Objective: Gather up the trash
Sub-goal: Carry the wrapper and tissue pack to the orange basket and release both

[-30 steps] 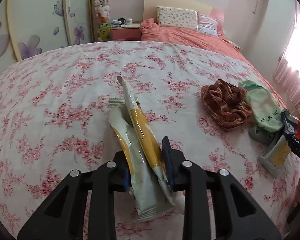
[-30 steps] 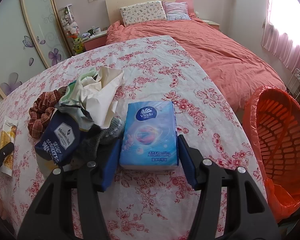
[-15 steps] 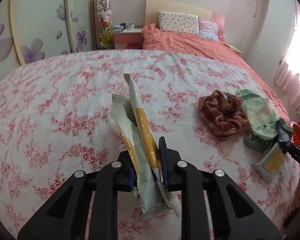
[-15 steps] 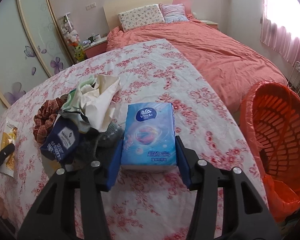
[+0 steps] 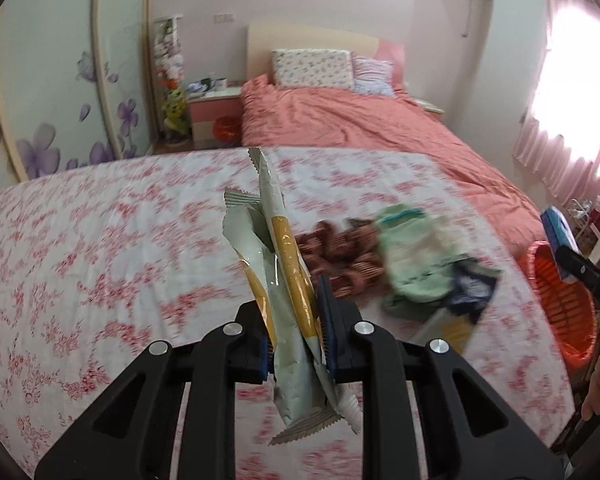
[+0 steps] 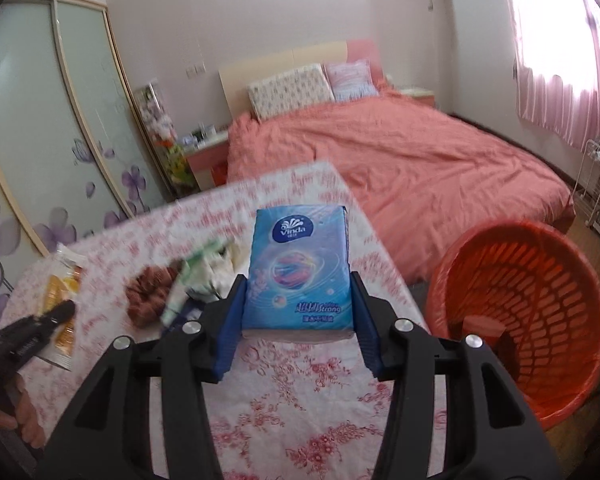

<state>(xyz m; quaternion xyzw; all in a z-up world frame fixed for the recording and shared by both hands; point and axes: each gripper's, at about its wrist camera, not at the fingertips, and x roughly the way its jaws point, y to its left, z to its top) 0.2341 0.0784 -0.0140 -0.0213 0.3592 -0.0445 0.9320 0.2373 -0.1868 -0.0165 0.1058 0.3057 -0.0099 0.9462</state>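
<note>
My left gripper (image 5: pixel 294 332) is shut on a pair of grey and yellow snack wrappers (image 5: pixel 278 264), held up above the floral bedspread (image 5: pixel 100 248). My right gripper (image 6: pixel 298 314) is shut on a blue Vinda tissue pack (image 6: pixel 298 270), lifted above the bedspread edge (image 6: pixel 320 400). An orange trash basket (image 6: pixel 540 320) with an orange liner stands on the floor right of the bed; it also shows in the left wrist view (image 5: pixel 560 304). The left gripper with its wrappers shows at far left of the right wrist view (image 6: pixel 56 312).
A pile lies on the bedspread: a brown plaid scrunchie (image 5: pixel 340 256), a mint green sock (image 5: pixel 412 256), a dark blue packet (image 5: pixel 472 292). Behind are a coral bed (image 5: pixel 360 128) with pillows, a nightstand (image 5: pixel 216 116) and a flowered wardrobe (image 5: pixel 52 80).
Both grippers have risen off the bedspread with their loads and swung right toward the basket. The left jaws closed tighter on the wrappers.
</note>
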